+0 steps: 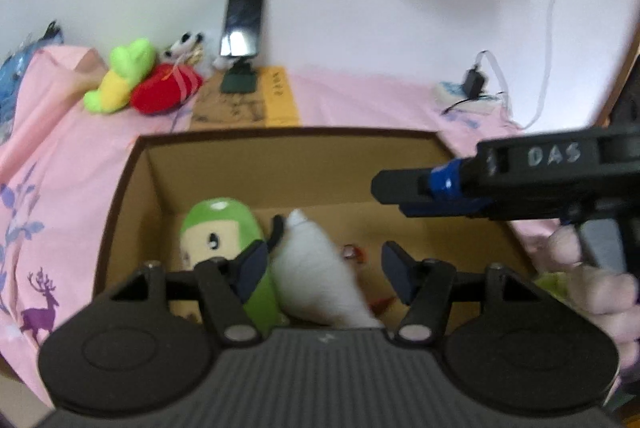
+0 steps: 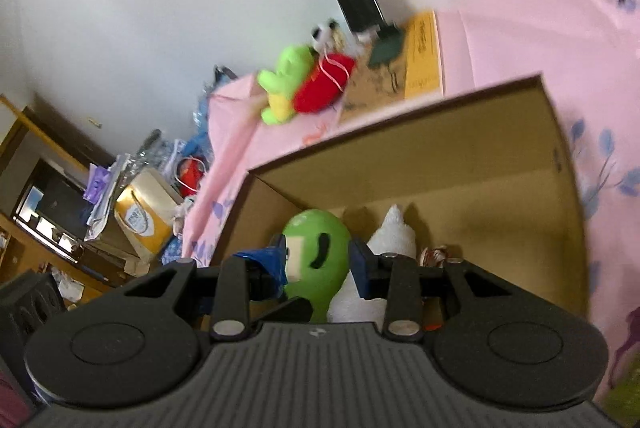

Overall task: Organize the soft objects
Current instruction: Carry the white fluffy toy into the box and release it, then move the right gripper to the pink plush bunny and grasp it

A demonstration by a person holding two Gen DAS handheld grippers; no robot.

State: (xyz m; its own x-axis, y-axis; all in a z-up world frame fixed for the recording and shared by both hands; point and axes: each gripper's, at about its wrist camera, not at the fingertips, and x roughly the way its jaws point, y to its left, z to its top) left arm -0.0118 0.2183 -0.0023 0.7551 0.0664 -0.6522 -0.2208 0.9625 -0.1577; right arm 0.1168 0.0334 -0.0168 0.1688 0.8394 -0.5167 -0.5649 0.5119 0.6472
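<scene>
Wide-spread, the left tongs hang over the open cardboard box, their pads clear of the white plush toy that lies between and below them, blurred, beside the green plush toy on the box floor. No earlier view is at hand, so I judge only from how things lie: the white toy looks freshly let go into the box, which makes this the dropping-off step. The right tongs stand at a narrow gap above the same box; in the right wrist view the green toy shows between the pads, but whether they press on it or merely frame it from above I cannot tell. A small red and white thing lies deeper in the box. Next, I judge, one hand must travel to the far edge of the pink bed sheet, where a lime green frog toy, a red plush toy and a small black and white plush toy wait near a phone on a stand. Those toys look squashy and piled together, so a pinch should single out one body.
</scene>
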